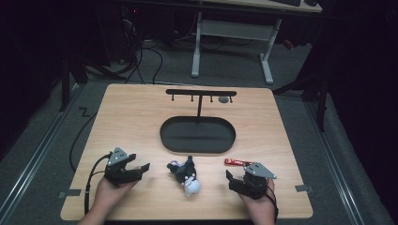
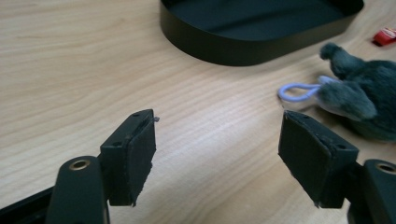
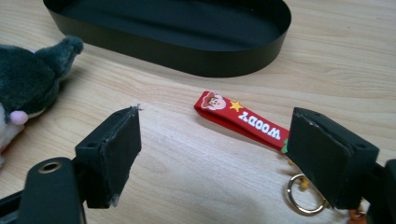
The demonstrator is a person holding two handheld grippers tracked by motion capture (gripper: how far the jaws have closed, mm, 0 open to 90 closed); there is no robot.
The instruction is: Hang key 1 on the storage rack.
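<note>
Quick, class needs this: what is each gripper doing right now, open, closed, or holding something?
Left gripper: open, holding nothing, resting on the table beside the plush toy.
Right gripper: open, holding nothing, next to the red keychain strap.

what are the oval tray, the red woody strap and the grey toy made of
Tray: looks like thin sheet metal or hard plastic, matte black, with a thin upright wall and no glare; which one is unclear. Strap: apparently woven fabric or soft rubber, red, with printed white letters, ending in a shiny metal ring. Toy: plush, with fuzzy grey pile and a pale cord loop.
</note>
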